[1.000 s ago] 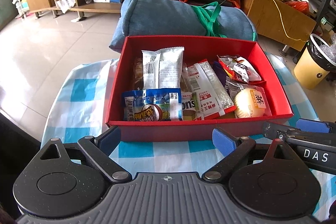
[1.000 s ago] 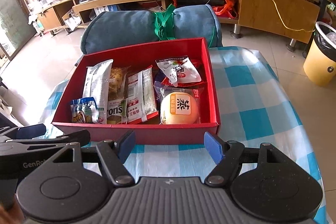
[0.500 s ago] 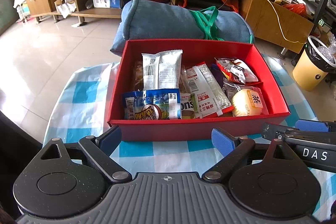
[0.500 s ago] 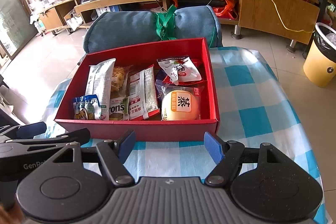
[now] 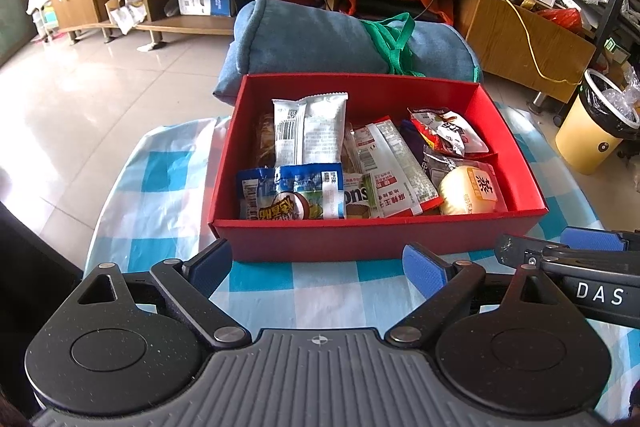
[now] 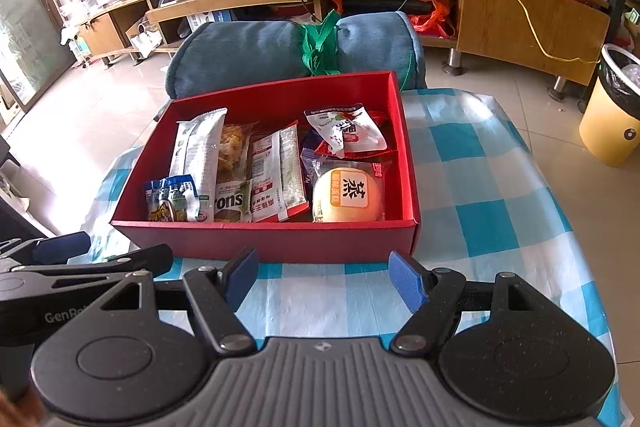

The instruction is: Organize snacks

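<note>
Grippers first, since they sit nearest you: your left gripper hangs over the checked cloth of the counter, just short of the red box, with its jaws spread wide and nothing between them. Your right gripper hovers beside it at the same near edge, jaws parted about halfway and likewise empty. Neither touches the box or any packet.

Beyond the fingers, the snacks all lie inside the red box, which rests on the cloth. Along the near wall you have a blue packet at the left, a round pale bun in clear wrap at the right, and a red-and-white sachet leaning between them. Farther in, a long white packet lies over a brownish pastry, and a red-and-white pouch sits toward the far right corner. Behind the box a rolled blue blanket presses against its far wall.

No packet lies loose on the cloth, so you look to be at the end of the sorting, or pausing before a last tidy. If you go on, pick one packet that sits crooked, the white one on the pastry for instance, bring a gripper down over the near wall, and close on the packet's edge without dragging its neighbours.
</note>
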`<state>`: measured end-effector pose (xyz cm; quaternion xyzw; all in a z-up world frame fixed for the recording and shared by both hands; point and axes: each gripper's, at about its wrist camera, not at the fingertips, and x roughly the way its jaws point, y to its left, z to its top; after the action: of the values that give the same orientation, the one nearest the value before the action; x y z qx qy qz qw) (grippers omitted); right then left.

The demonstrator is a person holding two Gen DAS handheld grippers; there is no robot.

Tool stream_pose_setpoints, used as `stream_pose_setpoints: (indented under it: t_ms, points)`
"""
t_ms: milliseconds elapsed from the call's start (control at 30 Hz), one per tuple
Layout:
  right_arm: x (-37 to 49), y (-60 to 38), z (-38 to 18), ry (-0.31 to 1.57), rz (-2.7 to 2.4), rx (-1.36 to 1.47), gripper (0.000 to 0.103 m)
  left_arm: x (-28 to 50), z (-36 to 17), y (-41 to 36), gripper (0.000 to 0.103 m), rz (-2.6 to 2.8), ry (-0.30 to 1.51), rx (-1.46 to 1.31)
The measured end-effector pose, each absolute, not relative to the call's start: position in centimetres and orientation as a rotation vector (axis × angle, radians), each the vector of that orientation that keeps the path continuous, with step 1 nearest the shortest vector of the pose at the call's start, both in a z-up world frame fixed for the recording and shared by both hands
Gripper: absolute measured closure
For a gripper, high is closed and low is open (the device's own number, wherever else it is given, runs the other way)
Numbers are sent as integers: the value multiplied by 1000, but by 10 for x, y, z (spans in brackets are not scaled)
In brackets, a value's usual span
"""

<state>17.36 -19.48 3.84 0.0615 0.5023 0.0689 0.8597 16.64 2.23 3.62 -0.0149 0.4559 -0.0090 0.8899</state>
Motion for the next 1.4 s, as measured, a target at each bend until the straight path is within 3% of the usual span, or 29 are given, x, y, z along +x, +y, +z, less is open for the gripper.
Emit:
stream_pose_setpoints:
  t_ms: [1400]
  points:
    - [116,-183,34,1101,162,88,36,109,25,29,8,-51,1002,10]
